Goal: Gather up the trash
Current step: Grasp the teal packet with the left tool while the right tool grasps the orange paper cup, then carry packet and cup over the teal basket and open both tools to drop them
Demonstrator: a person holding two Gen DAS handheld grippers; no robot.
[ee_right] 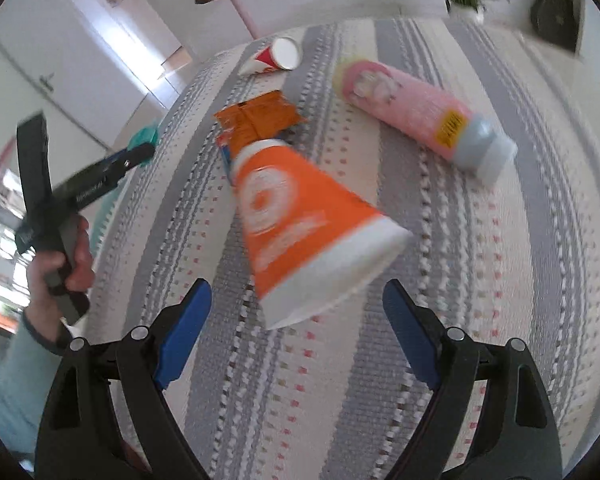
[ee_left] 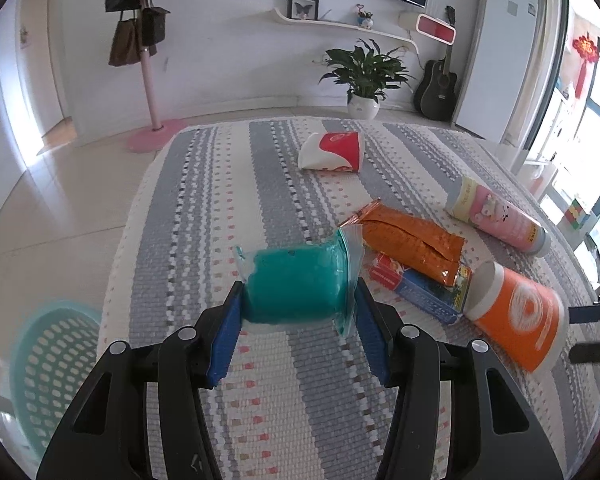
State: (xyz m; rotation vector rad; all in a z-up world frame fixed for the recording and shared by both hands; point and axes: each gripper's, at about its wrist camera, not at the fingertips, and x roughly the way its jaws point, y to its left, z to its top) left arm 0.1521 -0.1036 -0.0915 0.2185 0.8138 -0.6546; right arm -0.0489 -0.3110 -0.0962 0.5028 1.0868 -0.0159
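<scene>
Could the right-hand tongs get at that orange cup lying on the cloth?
Probably yes. The right tongs stand open just short of the orange cup, its white rim facing them, with nothing between. The left tongs are busy holding a teal cup.

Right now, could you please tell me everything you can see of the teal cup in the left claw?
The teal cup looks like thin plastic, with a peeled, crumpled foil lid hanging at its right end. It lies sideways, clamped between the blue pads of the left claw, lifted above the striped rug. Only the pads touch it.
</scene>
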